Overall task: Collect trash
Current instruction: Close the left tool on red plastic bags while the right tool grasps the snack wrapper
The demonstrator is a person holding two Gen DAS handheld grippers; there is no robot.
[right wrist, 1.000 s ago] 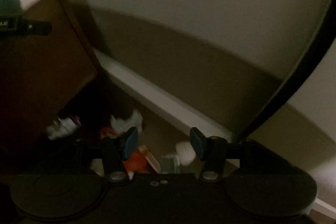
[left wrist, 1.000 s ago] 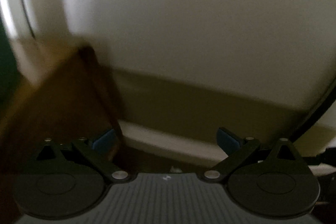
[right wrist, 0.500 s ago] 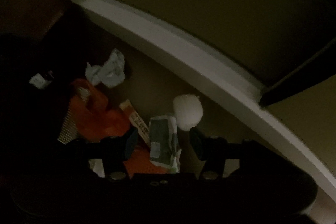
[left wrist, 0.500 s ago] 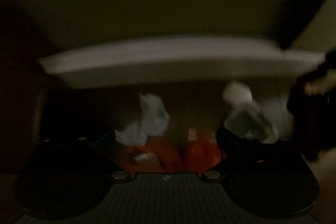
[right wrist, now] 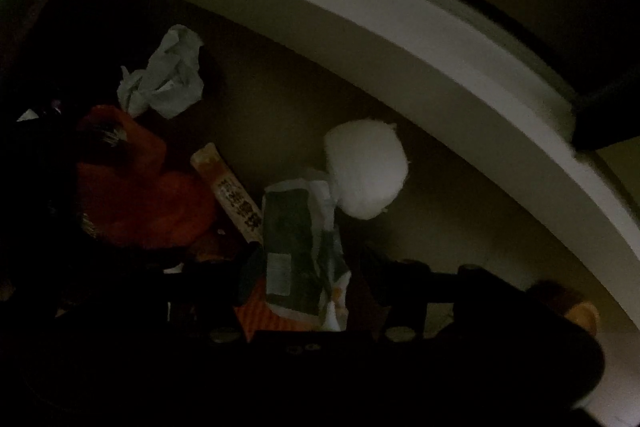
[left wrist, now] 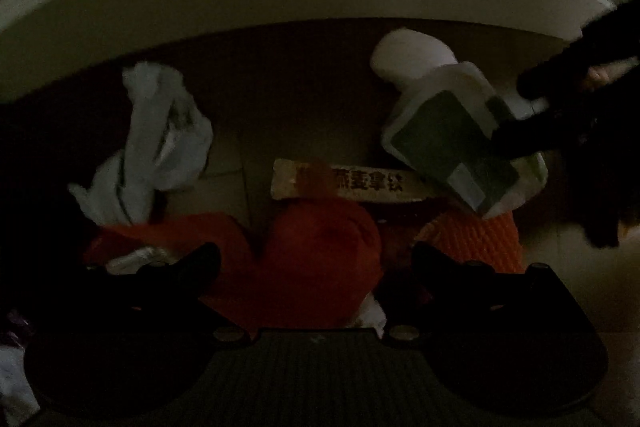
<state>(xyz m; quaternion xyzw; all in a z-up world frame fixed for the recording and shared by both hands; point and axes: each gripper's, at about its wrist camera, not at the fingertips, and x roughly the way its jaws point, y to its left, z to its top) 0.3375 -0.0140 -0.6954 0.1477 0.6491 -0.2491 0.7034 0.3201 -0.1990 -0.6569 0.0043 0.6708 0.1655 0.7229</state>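
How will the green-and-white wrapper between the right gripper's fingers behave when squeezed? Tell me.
The green-and-white wrapper looks creased and flattened, so it will probably crumple, not resist. Thin and seemingly empty, it is likely light. The right gripper, jaws closing around it, may slide on its glossy-looking film.

Darkness hides the left hand-held gripper fingertips over red trash.

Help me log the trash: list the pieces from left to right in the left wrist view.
Crumpled paper → red bag → printed sachet → green wrapper.
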